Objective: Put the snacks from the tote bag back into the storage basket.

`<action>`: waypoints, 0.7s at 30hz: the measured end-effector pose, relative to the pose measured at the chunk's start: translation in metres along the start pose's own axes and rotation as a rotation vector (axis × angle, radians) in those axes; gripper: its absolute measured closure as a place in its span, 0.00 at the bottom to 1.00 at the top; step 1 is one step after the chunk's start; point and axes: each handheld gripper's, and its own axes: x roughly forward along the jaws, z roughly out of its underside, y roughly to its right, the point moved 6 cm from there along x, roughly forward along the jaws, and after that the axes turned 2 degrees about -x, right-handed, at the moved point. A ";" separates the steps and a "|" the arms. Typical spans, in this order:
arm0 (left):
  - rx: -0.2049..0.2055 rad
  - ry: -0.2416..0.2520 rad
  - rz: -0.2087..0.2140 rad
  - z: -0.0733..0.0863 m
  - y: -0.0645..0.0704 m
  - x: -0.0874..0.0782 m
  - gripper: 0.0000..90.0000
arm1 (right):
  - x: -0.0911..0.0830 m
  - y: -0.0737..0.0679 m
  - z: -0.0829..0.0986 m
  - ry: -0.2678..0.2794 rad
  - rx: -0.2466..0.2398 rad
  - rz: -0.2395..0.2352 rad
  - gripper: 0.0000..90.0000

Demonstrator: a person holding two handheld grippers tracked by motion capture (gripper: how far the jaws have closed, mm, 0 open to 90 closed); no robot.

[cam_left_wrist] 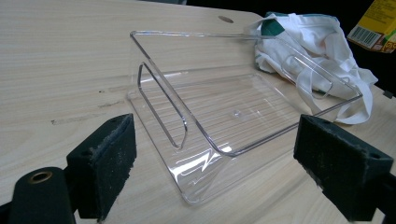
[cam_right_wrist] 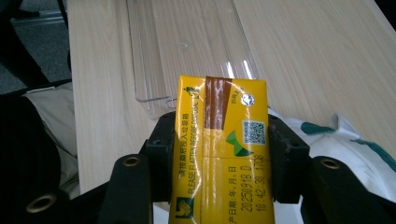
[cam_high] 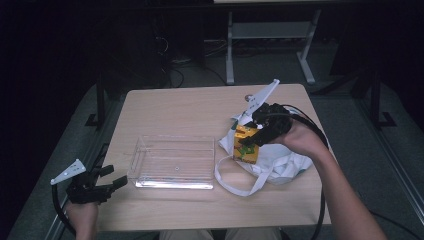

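1. Yellow drink carton (cam_high: 246,144) sits clamped between the two jaws of the right gripper (cam_high: 256,134), held above the white cloth bag (cam_high: 280,161) at the right side of the wooden table (cam_high: 190,107).
2. In the right gripper view the carton (cam_right_wrist: 219,149) runs lengthwise along the jaws, its long axis pointing away from the camera toward the clear tray; the end with the brown strip and the small foil spot faces the tray.
3. From the high view the carton looks roughly upright, with its top tilted a little; its lower part has green printing.
4. Clear plastic tray (cam_high: 172,161) lies flat in the middle of the table, to the left of the bag and just beside it; one bag strap curls near its right corner. Nothing lies inside the tray.
5. In the left gripper view the tray (cam_left_wrist: 233,112) shows a ribbed floor and slot handles cut in its end walls, and it is bare inside.
6. White bag is crumpled and slumped, with green marks on the cloth; whether anything is inside it cannot be told.
7. Left gripper (cam_high: 107,181) rests at the near left corner of the table, its jaws spread wide and gripping nothing, pointed toward the tray.
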 end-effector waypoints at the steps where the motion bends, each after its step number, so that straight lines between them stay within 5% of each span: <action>1: -0.001 -0.002 0.000 0.000 0.000 0.000 0.14 | 0.001 -0.001 -0.003 0.003 -0.005 -0.003 0.58; 21: -0.003 0.001 0.000 0.000 0.000 0.000 0.14 | 0.005 -0.012 -0.033 0.029 -0.053 -0.031 0.58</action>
